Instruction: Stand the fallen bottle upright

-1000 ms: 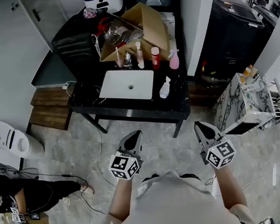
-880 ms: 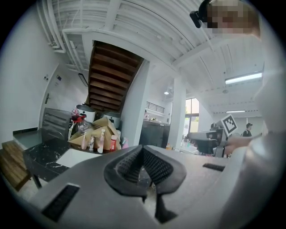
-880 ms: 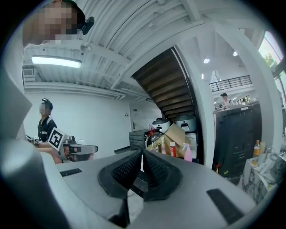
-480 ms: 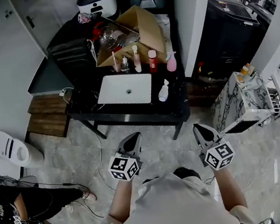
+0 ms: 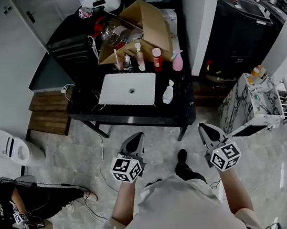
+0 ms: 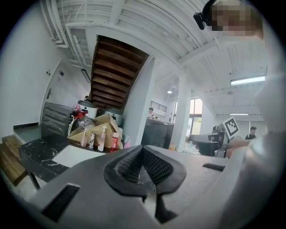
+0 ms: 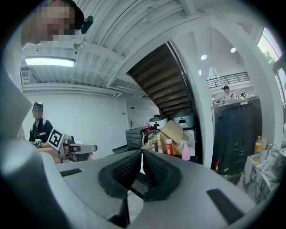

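**Walking up to the table, both grippers shut and empty**

A black shoe [image 5: 182, 159] has stepped into the head view since a second ago, and the black marble-topped table [image 5: 149, 117] looks slightly nearer. The left gripper [image 5: 137, 136] and right gripper [image 5: 204, 126] are held out in front, well short of it. Each gripper's own view shows its ribbed pads pressed together with nothing between them.

The fallen white plastic spray bottle [image 5: 168, 91] lies on its side on the table. It is just right of the white rectangular basin [image 5: 129, 88] and in front of the upright pink spray bottle [image 5: 177, 61]. Its narrow end seems to point toward that back row.

The step in hand is the approach. The right gripper is on the bottle's side, so it is probably the better choice. Its jaws need to open before it arrives. It would do best to come in low, grip the body near the shoulder and tip the bottle up onto its base. The bottle could roll toward the table's right edge, and a wide swing could knock the pink bottle.
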{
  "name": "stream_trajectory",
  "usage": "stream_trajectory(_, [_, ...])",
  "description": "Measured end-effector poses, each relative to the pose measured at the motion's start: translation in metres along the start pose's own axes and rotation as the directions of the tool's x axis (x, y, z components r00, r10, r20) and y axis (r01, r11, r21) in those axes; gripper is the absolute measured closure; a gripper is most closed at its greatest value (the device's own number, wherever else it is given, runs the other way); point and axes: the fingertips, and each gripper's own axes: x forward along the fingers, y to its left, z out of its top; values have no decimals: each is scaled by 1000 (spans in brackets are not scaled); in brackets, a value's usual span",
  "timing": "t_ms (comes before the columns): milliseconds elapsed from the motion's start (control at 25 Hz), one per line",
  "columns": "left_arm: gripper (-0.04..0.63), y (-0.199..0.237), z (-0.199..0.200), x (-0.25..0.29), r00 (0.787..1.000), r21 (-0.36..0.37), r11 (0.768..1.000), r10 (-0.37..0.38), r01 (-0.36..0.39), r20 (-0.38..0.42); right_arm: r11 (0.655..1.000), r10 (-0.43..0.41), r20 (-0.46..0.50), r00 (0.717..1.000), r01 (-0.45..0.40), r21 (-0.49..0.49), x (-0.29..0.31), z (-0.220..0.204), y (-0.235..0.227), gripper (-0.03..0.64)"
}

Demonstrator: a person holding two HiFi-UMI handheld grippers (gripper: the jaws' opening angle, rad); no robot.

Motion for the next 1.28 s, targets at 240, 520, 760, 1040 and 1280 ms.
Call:
stream_trajectory(240, [588,10,4,47,1000,3,1000,23,-23,-3,1000,23,-28,999,-22,19,41,0,-46,581])
stream_trajectory(520, [586,23,11,108,997,-2,997,72,-72,3,997,78,-60,995,-76,32,87,1,-100,581])
stream_trajectory(760, [568,32,10,152,994,-7,994,105,-105,-24,992,119,-92,989,-114,50,121,1,-139,581])
stream_trajectory(1040, [506,41,14,193,987,-21,987,156,-156,-33,983,177,-120,977,-171,61,155,2,-176,581])
stream_trajectory(1280, [394,46,14,223,980,-33,980,195,-196,-36,973,229,-136,964,-223,60,179,1,-203,581])
